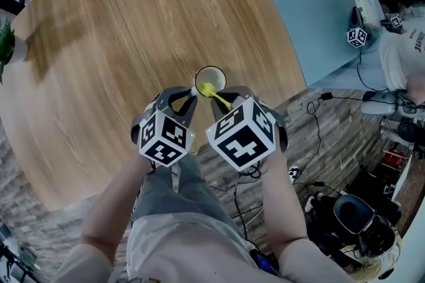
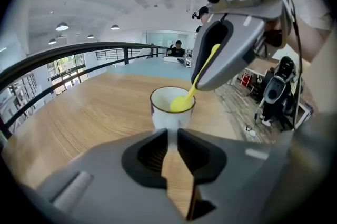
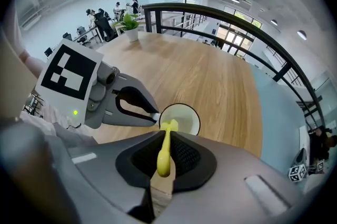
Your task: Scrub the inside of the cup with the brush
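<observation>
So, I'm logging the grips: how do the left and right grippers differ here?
The left gripper has its jaws shut on the handle of the white dark-rimmed cup; the right gripper has its shut on the yellow brush. The left gripper steadies the cup on the wooden table; the right gripper dips the brush head into it. Neither is empty.

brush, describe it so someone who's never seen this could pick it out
On the round wooden table, near the person's edge, stands a white cup. The brush is the thin yellow stick dipping into it, handle clamped in the right tool: the only yellow thing there.
</observation>
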The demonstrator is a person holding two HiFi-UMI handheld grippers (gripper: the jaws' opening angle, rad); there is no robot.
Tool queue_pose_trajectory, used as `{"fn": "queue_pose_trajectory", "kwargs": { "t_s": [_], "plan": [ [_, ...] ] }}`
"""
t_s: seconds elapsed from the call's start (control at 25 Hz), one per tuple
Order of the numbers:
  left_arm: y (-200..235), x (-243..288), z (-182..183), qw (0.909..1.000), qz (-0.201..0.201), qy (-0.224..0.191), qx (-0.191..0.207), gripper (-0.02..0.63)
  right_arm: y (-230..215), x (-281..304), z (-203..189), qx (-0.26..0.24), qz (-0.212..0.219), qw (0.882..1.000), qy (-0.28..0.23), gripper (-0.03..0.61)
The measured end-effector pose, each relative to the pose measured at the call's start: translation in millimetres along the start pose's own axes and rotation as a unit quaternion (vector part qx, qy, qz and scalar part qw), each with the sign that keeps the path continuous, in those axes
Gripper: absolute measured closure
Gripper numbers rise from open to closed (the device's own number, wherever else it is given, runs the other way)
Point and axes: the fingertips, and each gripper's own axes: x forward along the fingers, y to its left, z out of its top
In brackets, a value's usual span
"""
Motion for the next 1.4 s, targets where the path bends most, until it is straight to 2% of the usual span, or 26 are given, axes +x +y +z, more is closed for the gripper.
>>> {"fn": "queue_pose_trajectory", "kwargs": {
  "t_s": [0.08, 0.24, 0.4, 0.84, 1.04, 1.28, 1.4],
  "plan": [
    [-0.5, 0.4, 0.5, 0.9999, 0.004, 0.001, 0.015, 0.561, 0.7, 0.7, 6.2, 0.001, -0.003, 1.000, -0.009, 0.548],
    [3.5, 0.5, -0.3, 0.9963, 0.033, 0.018, 0.078, 0.560, -0.8, 3.5, 24.4, 0.000, -0.013, 0.999, -0.030, 0.548],
    [2.4, -0.7, 0.1, 0.9957, 0.031, 0.018, 0.085, 0.560, -8.3, 1.3, 38.2, -0.005, -0.033, 0.998, -0.046, 0.548],
    [-0.3, -1.6, -2.6, 0.9979, 0.028, 0.019, 0.056, 0.560, -41.0, -11.2, 23.8, 0.035, -0.064, 0.995, -0.065, 0.543],
    [-3.8, -1.9, -3.2, 0.9995, 0.019, 0.025, 0.011, 0.557, -40.8, -18.5, 1.7, 0.047, -0.053, 0.996, -0.050, 0.543],
    [-2.7, -3.9, -4.9, 0.9994, 0.022, 0.025, -0.001, 0.557, -30.9, -24.0, -11.0, 0.054, -0.043, 0.997, -0.035, 0.546],
    [-2.8, -3.9, -7.1, 0.9994, 0.021, 0.025, -0.008, 0.557, -20.0, -24.0, -19.9, 0.074, -0.028, 0.996, -0.028, 0.546]
  ]
}}
